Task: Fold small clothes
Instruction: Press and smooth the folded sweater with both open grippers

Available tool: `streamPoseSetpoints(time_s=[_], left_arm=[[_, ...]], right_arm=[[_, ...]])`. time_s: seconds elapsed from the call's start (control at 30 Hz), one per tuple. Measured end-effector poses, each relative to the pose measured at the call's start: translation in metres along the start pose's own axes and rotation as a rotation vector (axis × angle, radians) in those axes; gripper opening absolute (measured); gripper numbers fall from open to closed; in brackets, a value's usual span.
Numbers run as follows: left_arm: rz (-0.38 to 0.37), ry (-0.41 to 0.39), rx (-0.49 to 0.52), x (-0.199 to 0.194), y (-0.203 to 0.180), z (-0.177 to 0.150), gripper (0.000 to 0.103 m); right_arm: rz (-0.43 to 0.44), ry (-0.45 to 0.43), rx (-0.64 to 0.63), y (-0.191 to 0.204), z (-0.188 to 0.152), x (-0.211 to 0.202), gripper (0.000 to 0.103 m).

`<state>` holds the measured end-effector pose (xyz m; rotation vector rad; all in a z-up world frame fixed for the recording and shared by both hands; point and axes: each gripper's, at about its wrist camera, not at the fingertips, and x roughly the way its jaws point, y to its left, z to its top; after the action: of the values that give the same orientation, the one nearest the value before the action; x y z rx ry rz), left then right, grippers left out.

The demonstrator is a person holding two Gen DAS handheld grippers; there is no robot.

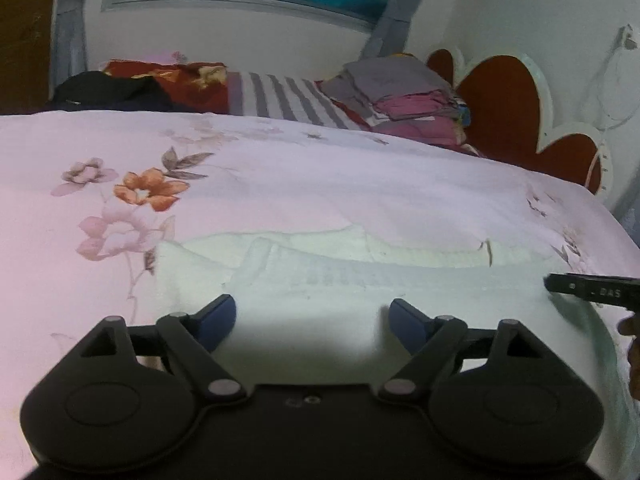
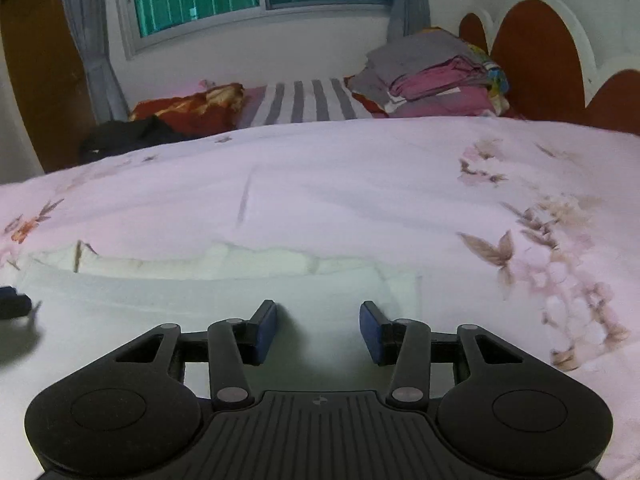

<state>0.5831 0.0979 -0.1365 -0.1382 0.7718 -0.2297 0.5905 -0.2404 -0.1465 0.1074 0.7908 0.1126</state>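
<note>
A small white garment (image 1: 344, 276) lies flat on the pale floral bedsheet (image 1: 320, 176), its ribbed neck edge facing away. My left gripper (image 1: 312, 320) is open just above its near left part, holding nothing. The right gripper shows as a dark tip (image 1: 588, 290) at the right edge of the left wrist view. In the right wrist view the same garment (image 2: 200, 288) lies ahead. My right gripper (image 2: 318, 326) is open over its near right part, empty. The left gripper's tip (image 2: 14, 300) shows at the left edge there.
A stack of folded grey and pink clothes (image 1: 404, 92) sits at the back right by the red headboard (image 1: 504, 100). A striped cloth (image 1: 288, 100), a red floral pillow (image 1: 176, 76) and a black garment (image 1: 112, 92) lie along the far side under the window.
</note>
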Motion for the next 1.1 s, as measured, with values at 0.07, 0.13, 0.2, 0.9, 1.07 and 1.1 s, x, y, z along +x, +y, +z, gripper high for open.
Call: streamPoseSetpoints(time_s=[0.07,0.13,0.2,0.9,1.07,1.1], left_arm=[[-0.029,-0.037,0.004,-0.018,-0.011,-0.002,0.083],[-0.054,-0.056,0.044,-0.030,-0.032,-0.011,0.086],[-0.065,-0.024,0.087,-0.029,-0.052,-0.022,0.086],[0.074,0.048,0.185,-0.045,-0.065,-0.075,0.088],[0.019,0.004,0.086,-0.089,-0.058,-0.089,0.077],[0.019,0.004,0.086,-0.093,-0.062,-0.094,0.078]], right_arm=[[-0.001,-0.026,0.006,0.004,0.001,-0.014,0.045],[0.053,-0.056,0.004,0.014,-0.005,-0.028,0.045],[0.139,-0.061,-0.053,0.036,-0.015,-0.043,0.045],[0.136,0.066,-0.213,0.092,-0.071,-0.070,0.045],[0.196,0.006,-0.177,0.087,-0.073,-0.105,0.045],[0.227,0.017,-0.170,0.089,-0.078,-0.111,0.045]])
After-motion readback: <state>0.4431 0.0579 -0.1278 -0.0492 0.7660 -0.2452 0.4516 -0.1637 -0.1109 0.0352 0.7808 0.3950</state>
